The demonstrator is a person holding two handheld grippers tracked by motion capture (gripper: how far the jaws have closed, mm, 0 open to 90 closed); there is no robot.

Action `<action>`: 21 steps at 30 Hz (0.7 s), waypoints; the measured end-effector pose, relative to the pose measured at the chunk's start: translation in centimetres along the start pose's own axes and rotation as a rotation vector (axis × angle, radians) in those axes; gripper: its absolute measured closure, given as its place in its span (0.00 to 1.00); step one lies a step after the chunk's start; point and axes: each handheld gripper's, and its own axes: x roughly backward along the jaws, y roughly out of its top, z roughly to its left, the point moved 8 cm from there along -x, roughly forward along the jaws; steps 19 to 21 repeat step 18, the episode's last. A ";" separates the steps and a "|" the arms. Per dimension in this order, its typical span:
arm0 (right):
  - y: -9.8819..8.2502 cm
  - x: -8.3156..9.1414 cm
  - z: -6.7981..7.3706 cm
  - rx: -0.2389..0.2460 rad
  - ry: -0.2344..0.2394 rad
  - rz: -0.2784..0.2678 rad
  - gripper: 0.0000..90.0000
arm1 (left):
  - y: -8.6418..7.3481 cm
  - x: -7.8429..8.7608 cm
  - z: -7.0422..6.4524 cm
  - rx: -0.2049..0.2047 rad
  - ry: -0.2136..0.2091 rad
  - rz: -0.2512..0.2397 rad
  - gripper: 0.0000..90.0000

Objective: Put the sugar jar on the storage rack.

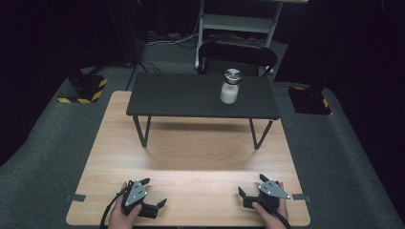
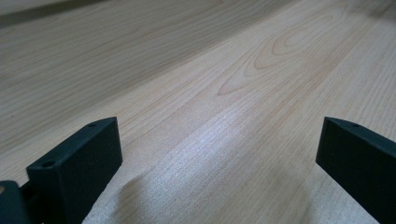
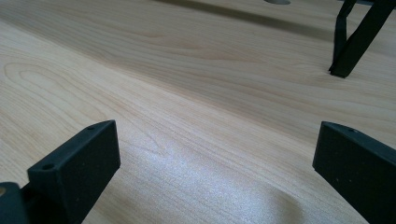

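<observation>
Two hand-held grippers rest at the near edge of the desk (image 1: 191, 157), one in each of the person's hands. At the left I see the left hand-held gripper (image 1: 156, 192) lying on the light wood, its jaws spread wide and pointing inward to the right; in the left gripper view the left hand-held gripper (image 2: 219, 163) has bare wood grain between its two black jaws. Toward the middle and far side, a small black stand (image 1: 203, 95) sits on the desk on thin angled legs. On its top, right of centre, a white jar (image 1: 230, 87) with a silver metal lid stands upright, well apart from both grippers. At the right, the right hand-held gripper (image 1: 252, 185) lies on the desk, jaws apart, pointing inward to the left. In the right gripper view one stand leg (image 3: 355, 39) rises beyond the open right hand-held gripper (image 3: 217, 163).
</observation>
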 end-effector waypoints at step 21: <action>-0.4 0.3 0.0 -0.008 -0.002 -0.035 0.00 | 0.4 -0.4 0.3 0.003 -0.019 0.038 0.01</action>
